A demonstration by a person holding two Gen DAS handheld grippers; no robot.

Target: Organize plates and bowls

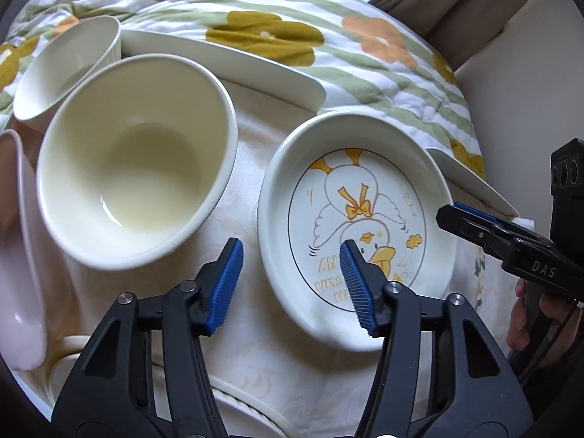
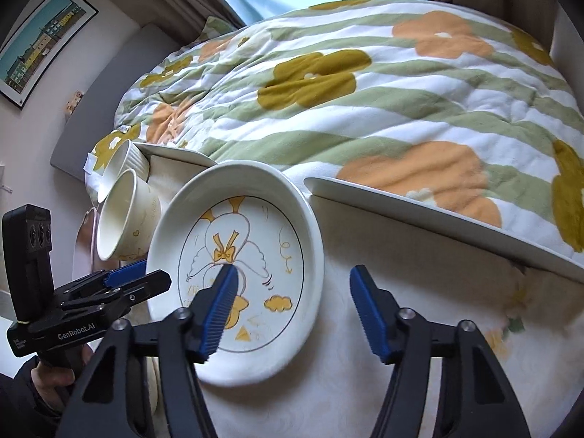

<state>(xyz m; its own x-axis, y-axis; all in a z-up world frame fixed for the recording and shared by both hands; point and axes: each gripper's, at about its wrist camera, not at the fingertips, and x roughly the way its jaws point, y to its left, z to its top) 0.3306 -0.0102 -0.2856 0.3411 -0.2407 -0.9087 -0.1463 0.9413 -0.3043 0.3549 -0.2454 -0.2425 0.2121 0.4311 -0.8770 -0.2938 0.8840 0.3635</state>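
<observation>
Jaws astride duck plate (image 1: pixel 356 226) rim

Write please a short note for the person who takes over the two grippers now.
Left gripper: open, straddling the near-left rim of the duck plate, not clamped.
Right gripper: open, straddling the plate's right rim, holding nothing.
Big bowl and small bowl stand left of the plate; white plates lean at the quilt.
Done: nothing stacked.
Left: grip the duck plate, then sort the rest.
</observation>
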